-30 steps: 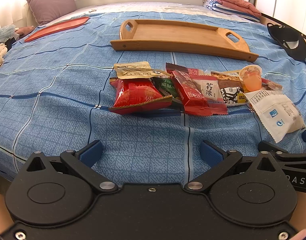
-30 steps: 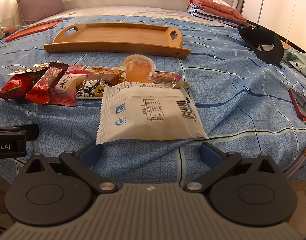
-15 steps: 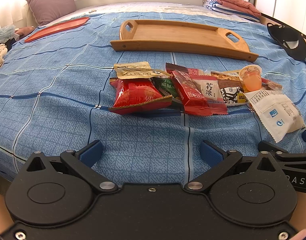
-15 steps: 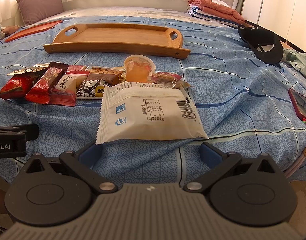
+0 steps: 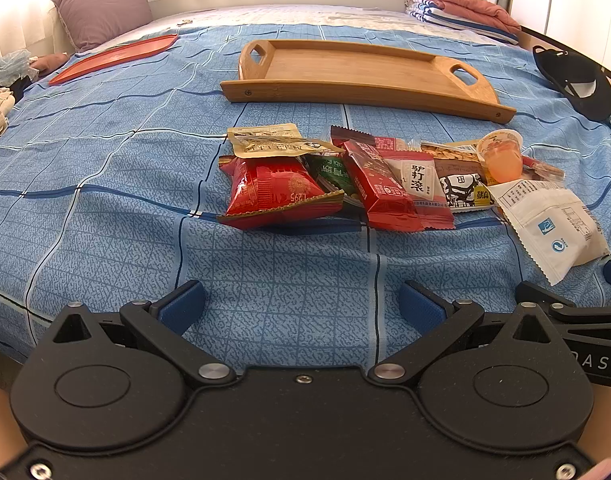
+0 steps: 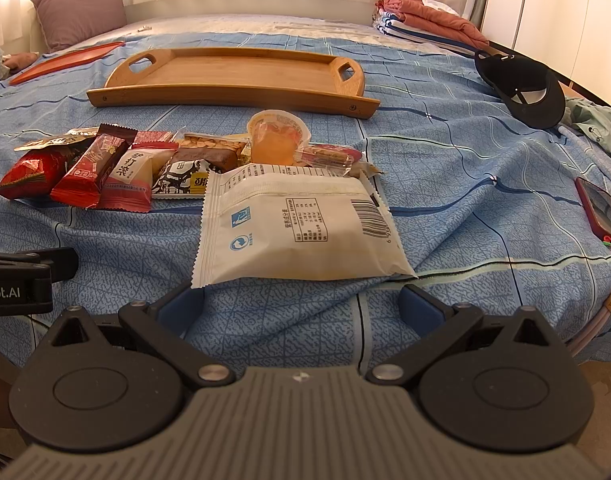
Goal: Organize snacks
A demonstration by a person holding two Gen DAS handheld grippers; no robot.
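Note:
Several snack packets lie in a row on the blue bedspread: a puffy red bag, a tan pouch, a red bar, an orange jelly cup and a large white packet. Behind them rests an empty wooden tray. My left gripper is open, low before the red bag, holding nothing. My right gripper is open just short of the white packet's near edge.
A red flat tray and a purple pillow are at the far left. Folded clothes sit at the back right, a black cap to the right, and a red phone near the right edge.

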